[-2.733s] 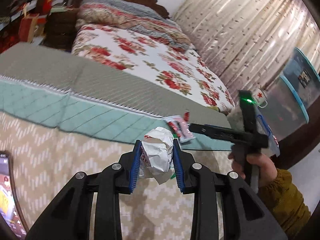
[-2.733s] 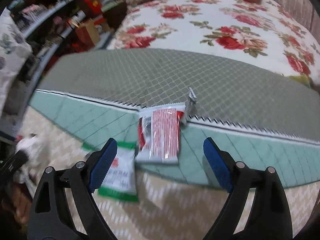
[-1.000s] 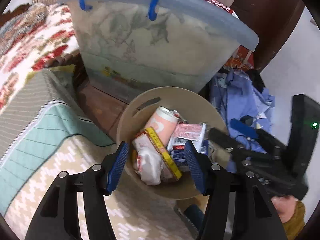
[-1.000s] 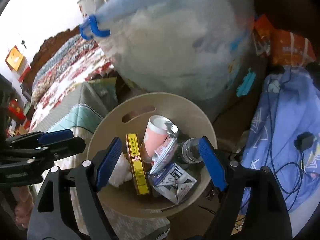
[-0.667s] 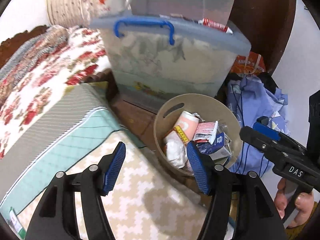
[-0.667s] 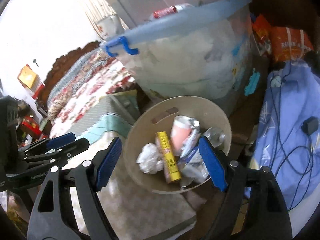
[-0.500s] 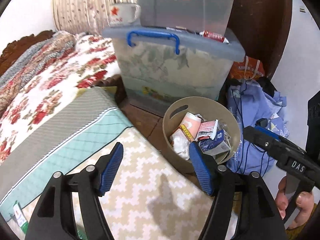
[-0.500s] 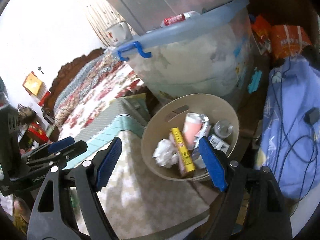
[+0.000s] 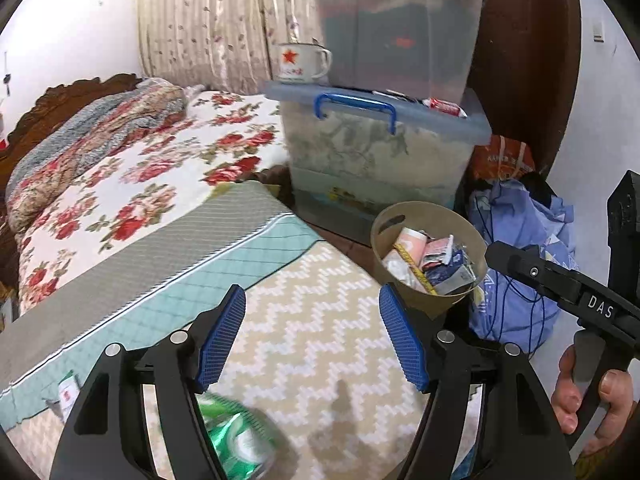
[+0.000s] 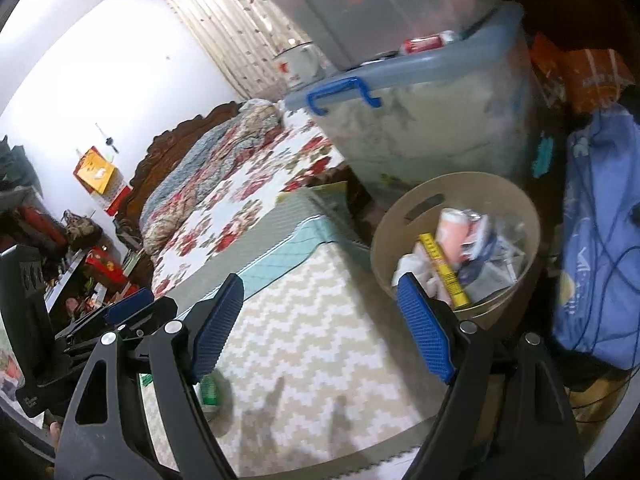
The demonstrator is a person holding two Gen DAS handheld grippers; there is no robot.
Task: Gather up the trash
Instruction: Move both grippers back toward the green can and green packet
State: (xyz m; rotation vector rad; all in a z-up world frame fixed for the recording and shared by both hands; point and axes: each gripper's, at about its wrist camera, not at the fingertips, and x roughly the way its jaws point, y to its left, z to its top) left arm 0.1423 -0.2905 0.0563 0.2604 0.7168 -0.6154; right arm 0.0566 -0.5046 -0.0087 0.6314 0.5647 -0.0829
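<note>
Both grippers hang over the zigzag blanket [image 9: 320,320] with nothing between their blue pads: the left gripper [image 9: 314,340] has its jaws spread wide and empty, and the right gripper [image 10: 320,328] likewise stands wide apart with only blanket showing in the gap. A hand [image 9: 592,400] wraps the right gripper's handle at the lower right of the left wrist view. Nearest of the trash, a crushed green can [image 9: 236,444] lies on the blanket, well short of the bin [image 9: 424,300] and partly hidden behind the left gripper's left finger. A small green and white packet [image 9: 69,390] lies on the blanket well to the left of the bin, beside the teal band of the bedcover. The round tan bin stands just past the blanket's far corner and holds a pink cup [image 9: 412,240], a yellow box [image 10: 442,272], crumpled white paper [image 10: 416,268] and assorted wrappers. A heap of blue cloth [image 9: 516,248] lies just right of the bin. Directly behind the bin stands a clear storage box [image 9: 380,156] with a blue handle; on its lid rest a white mug [image 9: 300,62] with a red star and a second, teal-lidded tub [image 9: 400,28].
</note>
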